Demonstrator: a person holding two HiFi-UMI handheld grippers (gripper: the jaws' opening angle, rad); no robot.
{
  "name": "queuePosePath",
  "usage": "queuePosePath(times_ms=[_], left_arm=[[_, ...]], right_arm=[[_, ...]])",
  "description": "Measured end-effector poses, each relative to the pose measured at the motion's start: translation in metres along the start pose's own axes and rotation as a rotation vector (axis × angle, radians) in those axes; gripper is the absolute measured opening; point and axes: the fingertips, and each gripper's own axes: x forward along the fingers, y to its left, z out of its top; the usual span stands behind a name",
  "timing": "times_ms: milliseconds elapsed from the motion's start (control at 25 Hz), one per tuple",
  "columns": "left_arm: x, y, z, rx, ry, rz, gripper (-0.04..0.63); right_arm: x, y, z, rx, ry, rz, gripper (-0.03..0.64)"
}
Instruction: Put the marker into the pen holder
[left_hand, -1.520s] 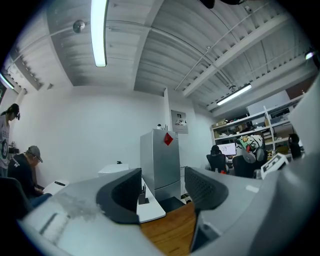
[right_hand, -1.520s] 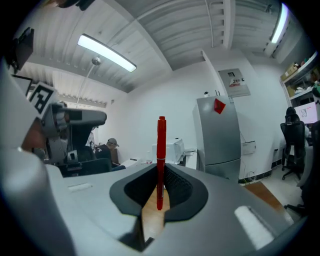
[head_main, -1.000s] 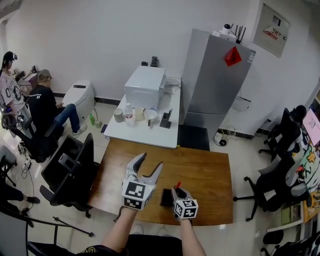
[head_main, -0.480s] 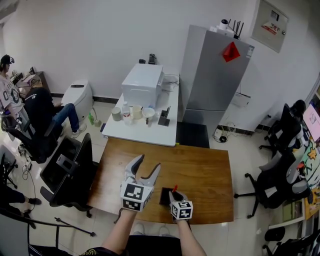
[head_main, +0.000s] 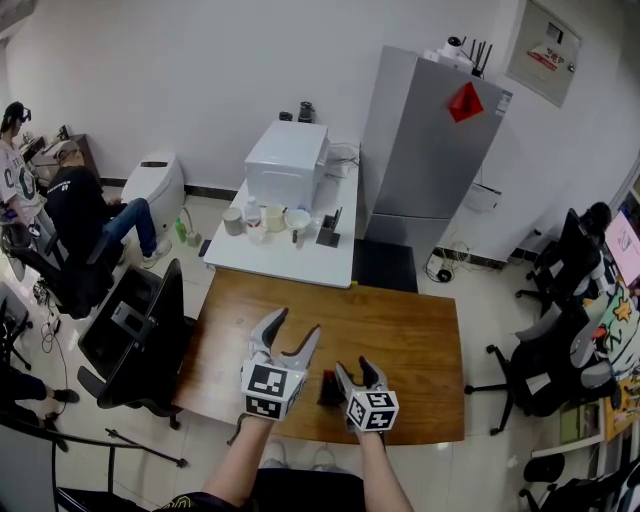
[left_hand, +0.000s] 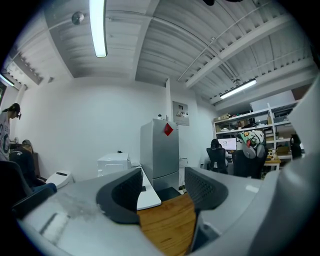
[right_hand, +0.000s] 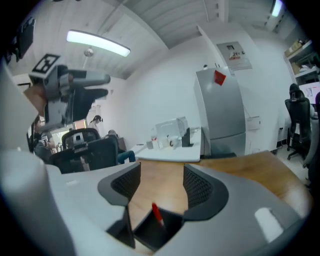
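Note:
A black pen holder stands near the front edge of the wooden table. The red marker leans inside this pen holder, its tip sticking up out of it, just below and ahead of my right gripper. The right gripper hangs over the holder with its jaws opening; they stand wide and nothing is between them. My left gripper hovers open and empty just left of the holder, pointing across the table.
Beyond the wooden table are a white table with a white box and cups and a grey fridge. Black office chairs stand at the left. A black chair is at the right. Seated people are at the far left.
My right gripper was shut on the red marker above the holder; its jaws have since spread apart and the marker now sits in the holder. The left gripper has barely moved.

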Motion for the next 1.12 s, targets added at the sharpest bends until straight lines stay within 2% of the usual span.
queuePosePath(times_ms=[240, 400, 520, 720, 880, 1000, 1120], left_arm=[[-0.015, 0.020, 0.004, 0.021, -0.027, 0.050, 0.268], [-0.030, 0.034, 0.019, 0.029, -0.071, 0.095, 0.268], [-0.039, 0.040, 0.024, 0.031, -0.087, 0.101, 0.268], [-0.051, 0.043, 0.021, 0.025, -0.086, 0.076, 0.268], [-0.061, 0.042, 0.017, -0.013, -0.083, 0.065, 0.268], [-0.067, 0.032, 0.003, -0.036, -0.066, 0.058, 0.268], [-0.080, 0.012, -0.015, -0.014, -0.025, 0.047, 0.268]], right_arm=[[-0.046, 0.029, 0.152, -0.136, -0.313, -0.033, 0.261], [-0.077, 0.042, 0.206, -0.187, -0.432, -0.077, 0.261], [-0.083, 0.048, 0.212, -0.172, -0.441, -0.079, 0.261], [-0.081, 0.064, 0.197, -0.163, -0.401, -0.077, 0.261], [-0.088, 0.079, 0.183, -0.173, -0.364, -0.074, 0.261], [-0.105, 0.086, 0.178, -0.187, -0.363, -0.072, 0.261], [-0.126, 0.085, 0.174, -0.179, -0.392, -0.067, 0.261]])
